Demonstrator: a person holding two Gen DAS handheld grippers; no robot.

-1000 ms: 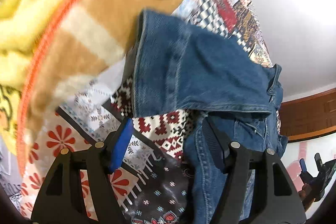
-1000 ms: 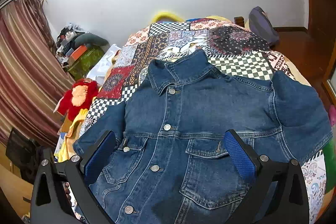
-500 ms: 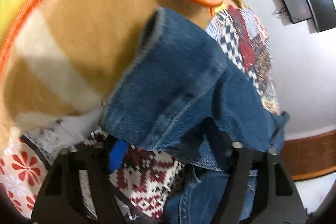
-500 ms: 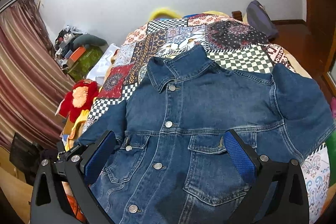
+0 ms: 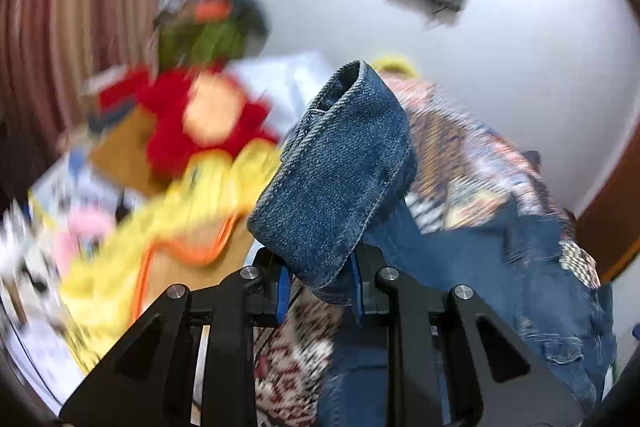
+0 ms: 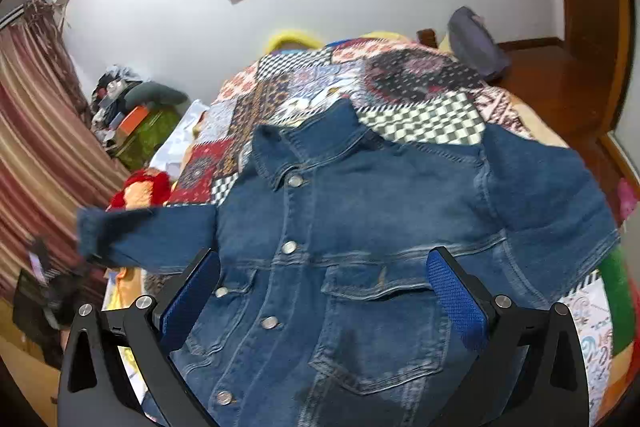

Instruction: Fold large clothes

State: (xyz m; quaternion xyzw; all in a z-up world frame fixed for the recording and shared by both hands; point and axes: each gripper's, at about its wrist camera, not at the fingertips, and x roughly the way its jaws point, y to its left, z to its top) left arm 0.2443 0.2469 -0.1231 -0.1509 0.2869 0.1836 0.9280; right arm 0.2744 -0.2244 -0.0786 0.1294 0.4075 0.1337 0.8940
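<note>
currently, one item on the bed (image 6: 420,95): a denim jacket (image 6: 360,227), front up and buttoned, collar toward the far end of the bed near the wall, hem toward the near edge, its long axis running from the near edge to the far edge.

left sleeve (image 5: 336,179): lifted off the quilt, cuff end raised and pointing up and away in the left wrist view. the left hand-held gripper (image 5: 320,291) has the sleeve between its fingers, just below the cuff; its jaws are closing, drawn nearly together on the cloth, pads appearing to press it. from the right wrist view the same sleeve (image 6: 148,235) stretches out sideways over the bed's left edge, blurred at the cuff.

right sleeve (image 6: 552,211): flat on the quilt, reaching toward the bed's right edge, untouched.

right hand-held gripper (image 6: 324,299): jaws wide apart, nothing between them, hovering over the chest pockets near the hem, touching no cloth that can be made out.

relation that matters: the sleeve lies outboard of the body panel, on the left edge side; the fold line runs along the jacket's long axis at the left shoulder seam. judged next move is to carry the sleeve inward, toward the button row. the left hand-held gripper is the nearer one and already has it.

beside the bed, left: red plush toy (image 6: 140,187), yellow blanket (image 5: 200,203).
</note>
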